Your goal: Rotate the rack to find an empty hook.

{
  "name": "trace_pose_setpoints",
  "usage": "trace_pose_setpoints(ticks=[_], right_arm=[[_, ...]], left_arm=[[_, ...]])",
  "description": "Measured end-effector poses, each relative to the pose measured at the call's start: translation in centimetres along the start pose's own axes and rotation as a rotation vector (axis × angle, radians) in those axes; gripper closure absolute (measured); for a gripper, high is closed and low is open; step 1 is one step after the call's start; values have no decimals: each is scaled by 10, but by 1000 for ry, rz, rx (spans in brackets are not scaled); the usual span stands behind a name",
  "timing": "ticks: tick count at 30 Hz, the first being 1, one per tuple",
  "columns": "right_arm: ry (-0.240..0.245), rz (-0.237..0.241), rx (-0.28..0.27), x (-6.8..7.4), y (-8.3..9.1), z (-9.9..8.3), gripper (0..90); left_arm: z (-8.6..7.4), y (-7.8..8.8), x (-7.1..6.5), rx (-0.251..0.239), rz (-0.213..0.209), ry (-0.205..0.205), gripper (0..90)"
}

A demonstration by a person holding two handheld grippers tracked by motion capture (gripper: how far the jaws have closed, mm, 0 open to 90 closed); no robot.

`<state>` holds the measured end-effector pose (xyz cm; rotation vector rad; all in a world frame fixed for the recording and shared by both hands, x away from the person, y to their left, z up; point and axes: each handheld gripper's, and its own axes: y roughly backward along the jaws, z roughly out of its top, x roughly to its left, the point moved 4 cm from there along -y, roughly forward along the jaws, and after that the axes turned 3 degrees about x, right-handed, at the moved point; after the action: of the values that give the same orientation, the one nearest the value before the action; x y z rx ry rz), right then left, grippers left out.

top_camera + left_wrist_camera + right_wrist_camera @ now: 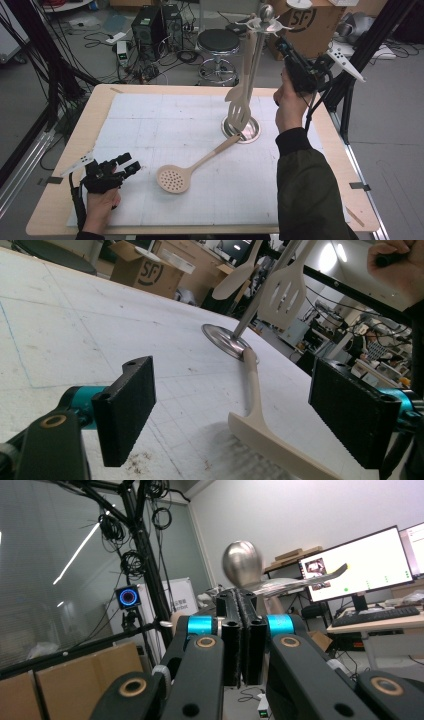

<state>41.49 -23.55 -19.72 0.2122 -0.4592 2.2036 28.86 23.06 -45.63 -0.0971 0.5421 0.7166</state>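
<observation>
Left tool [131, 165]: low on the near-left part of the tabletop [165, 125], held in a hand [100, 205], jaws spread wide with nothing between the pads; in the left gripper view both black pads [125, 410] stand well apart, framing the skimmer's handle
Right tool [281, 45]: raised high at the far right, near the top of the utensil stand, gripped by the right hand [287, 102]; jaws pressed flat together in the right gripper view, pads [244, 635] touching, nothing between them
Skimmer [173, 179]: beige, perforated round head, lying flat on the white mat just right of the left tool; handle [217, 150] running up and right, its tip at the edge of the stand's base
Utensil stand [241, 129]: metal, round base on the mat toward the far right, upright pole topped by a silver ball [266, 12]; the ball sits just beyond the closed jaw tips in the right gripper view [242, 562]
Slotted turner [239, 107]: beige, hanging from the stand, blade down, just above the base
Spoon [235, 280]: beige, hanging on the stand behind the turner, seen in the left gripper view
</observation>
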Motion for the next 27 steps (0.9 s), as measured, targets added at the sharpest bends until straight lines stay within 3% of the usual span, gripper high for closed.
trace_pose_setpoints(ticks=[5,15,21,27], right_arm=[[12,14,1,7,-5,-3,896],[-50,3,-36,7,-10,-8,897],[-46,-19,-42,15,-13,-11,896],[-45,-23,-33,24,-23,-15,896]], left_arm=[[0,0,0,-1,0,0,195],[2,1,-1,-16,-9,9,195],[2,-8,-1,-9,-20,3,195],[3,-5,0,-21,-15,11,196]])
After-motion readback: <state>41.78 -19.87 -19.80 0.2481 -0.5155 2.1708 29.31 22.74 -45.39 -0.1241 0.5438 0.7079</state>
